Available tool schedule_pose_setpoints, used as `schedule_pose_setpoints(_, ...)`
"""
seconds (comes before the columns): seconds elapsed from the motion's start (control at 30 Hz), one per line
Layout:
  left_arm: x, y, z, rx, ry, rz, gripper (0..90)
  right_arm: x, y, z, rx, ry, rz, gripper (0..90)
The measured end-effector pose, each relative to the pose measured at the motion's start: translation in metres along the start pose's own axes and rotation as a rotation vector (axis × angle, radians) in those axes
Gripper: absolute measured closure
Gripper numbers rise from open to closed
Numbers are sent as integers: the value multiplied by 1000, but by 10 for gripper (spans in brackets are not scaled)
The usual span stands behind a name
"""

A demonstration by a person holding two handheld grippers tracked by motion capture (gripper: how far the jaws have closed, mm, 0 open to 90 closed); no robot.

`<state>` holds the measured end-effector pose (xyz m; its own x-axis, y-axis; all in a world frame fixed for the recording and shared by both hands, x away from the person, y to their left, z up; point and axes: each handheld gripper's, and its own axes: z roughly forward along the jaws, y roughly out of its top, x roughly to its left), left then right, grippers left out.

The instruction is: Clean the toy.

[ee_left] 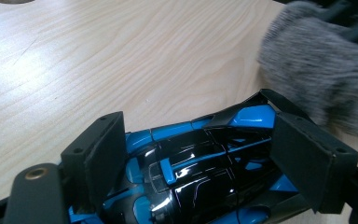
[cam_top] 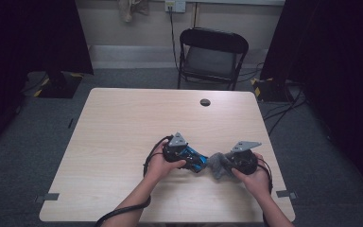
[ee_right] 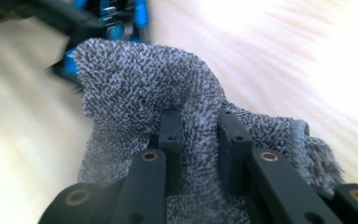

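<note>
My left tool (ee_left: pixel 196 154) clamps the toy car (ee_left: pixel 200 163); right tool (ee_right: pixel 198 135) pinches the grey cloth (ee_right: pixel 144 84), just beside it. Wiping appears barely begun.

— What stands beyond the table (cam_top: pixel 123 118)?
— A black folding chair (cam_top: pixel 212 56), just behind its far edge.
— Anything on the tabletop?
— A round dark grommet hole (cam_top: pixel 205 102) near that far edge, in front of the chair.
</note>
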<state>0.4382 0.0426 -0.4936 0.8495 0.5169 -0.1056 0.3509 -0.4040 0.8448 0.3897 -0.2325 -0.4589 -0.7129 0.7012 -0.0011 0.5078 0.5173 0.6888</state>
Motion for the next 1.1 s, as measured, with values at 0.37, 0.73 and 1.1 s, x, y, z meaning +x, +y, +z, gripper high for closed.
schedule_pose_setpoints(0.37, -1, 0, 0, -2, 0, 0, 185, 42, -5, 14, 42, 81, -102, 745)
schedule_pose_setpoints(0.73, 0, -2, 0, -15, 3, 2, 187, 37, 1, 24, 34, 47, -81, 745)
schedule_pose_setpoints(1.1, -1, -3, 0, -28, 5, -3, 190, 32, -1, 27, 4, 13, -61, 745)
